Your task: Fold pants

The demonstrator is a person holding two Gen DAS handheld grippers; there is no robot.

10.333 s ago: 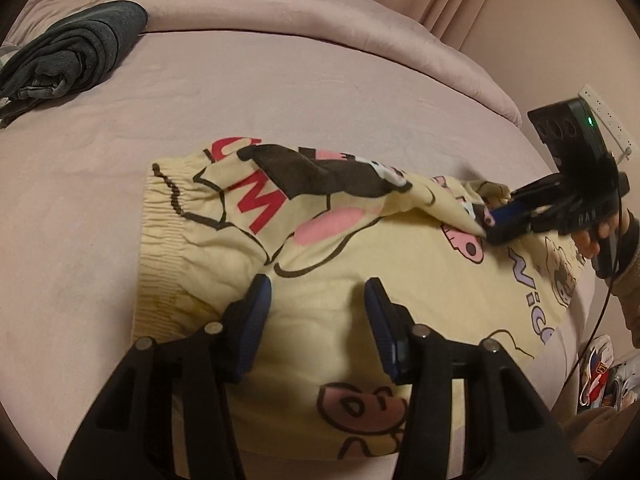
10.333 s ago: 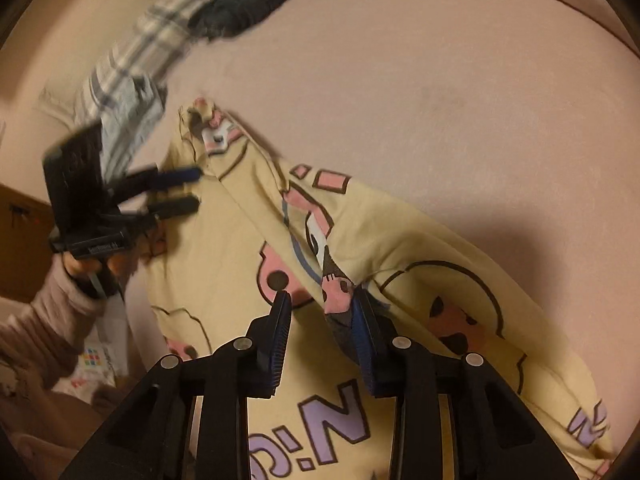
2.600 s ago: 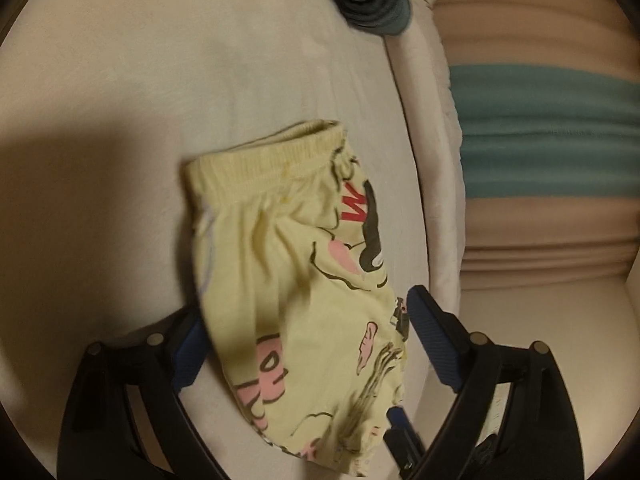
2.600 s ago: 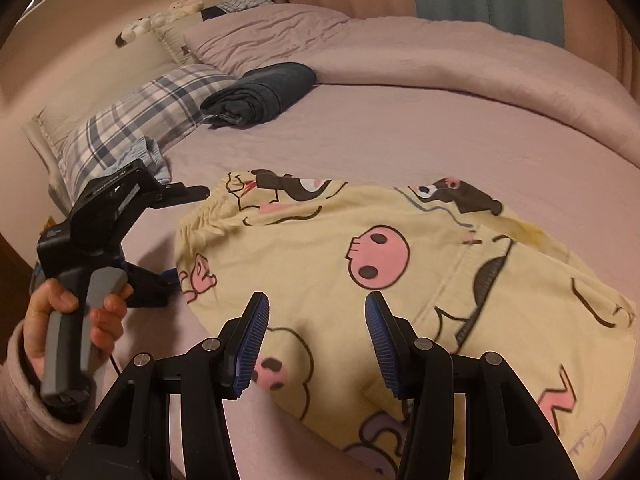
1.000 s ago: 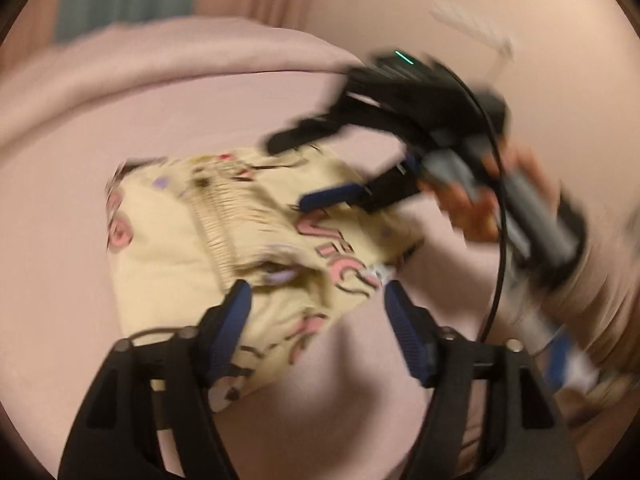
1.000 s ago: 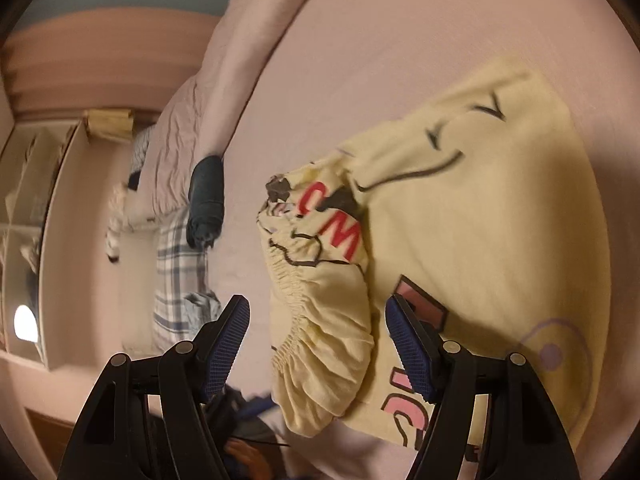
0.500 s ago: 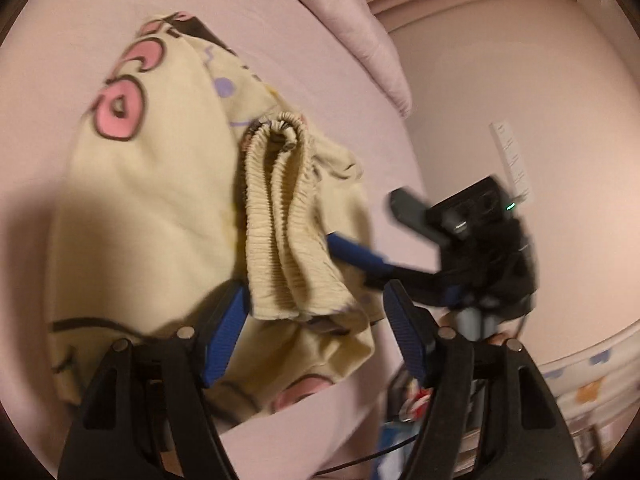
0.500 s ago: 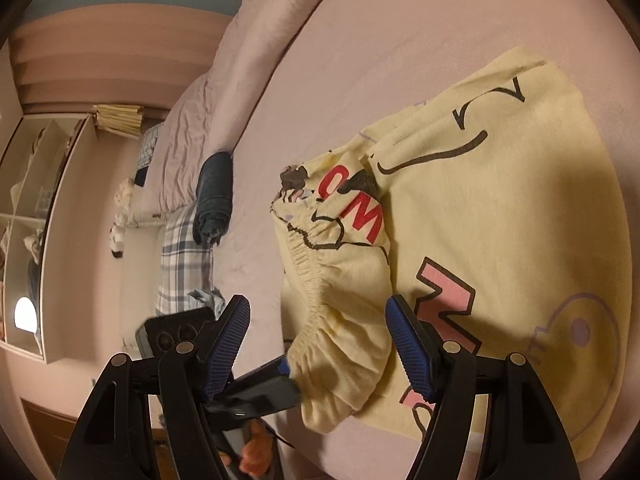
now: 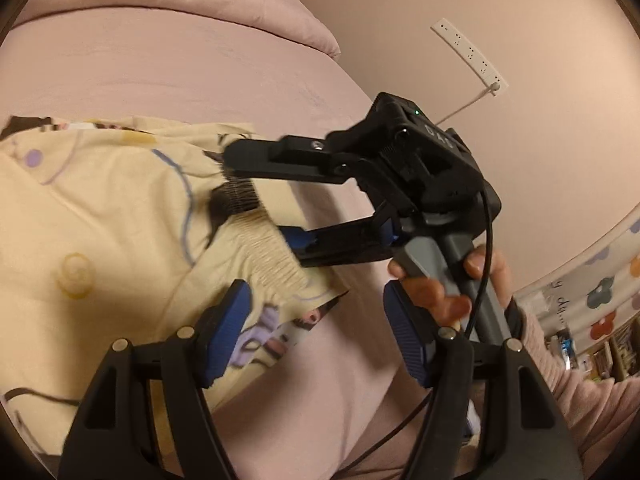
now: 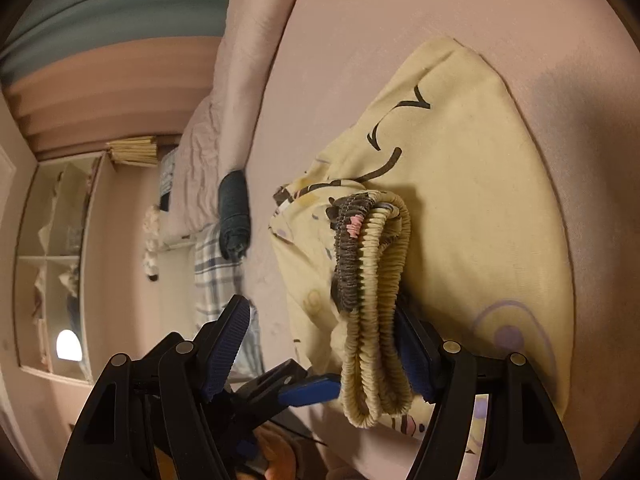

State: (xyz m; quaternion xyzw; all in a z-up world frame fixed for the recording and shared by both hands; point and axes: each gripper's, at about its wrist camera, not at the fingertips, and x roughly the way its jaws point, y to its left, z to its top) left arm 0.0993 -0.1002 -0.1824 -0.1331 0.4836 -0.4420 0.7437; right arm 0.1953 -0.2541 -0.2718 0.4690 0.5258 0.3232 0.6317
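Note:
The yellow cartoon-print pants (image 9: 100, 216) lie folded on the pink bed, with the gathered waistband (image 10: 372, 300) on top. My left gripper (image 9: 312, 332) is open and empty, hovering just off the pants' near edge. My right gripper (image 10: 324, 344) is open, and the waistband fold lies between its fingers against the right pad (image 10: 412, 356). In the left wrist view my right gripper (image 9: 256, 208) is open, one finger above the waistband and one under it. The left gripper's blue tip (image 10: 308, 392) shows low in the right wrist view.
Pink bed sheet (image 9: 168, 80) with a rolled pink duvet (image 9: 200, 4) at the far edge. A rolled dark garment (image 10: 234, 216) and a plaid pillow (image 10: 216, 264) lie beyond the pants. A white power strip (image 9: 468, 56) hangs on the wall.
The left gripper has swung to face the right one. The right gripper has moved forward onto the waistband fold, which now sits between its open fingers.

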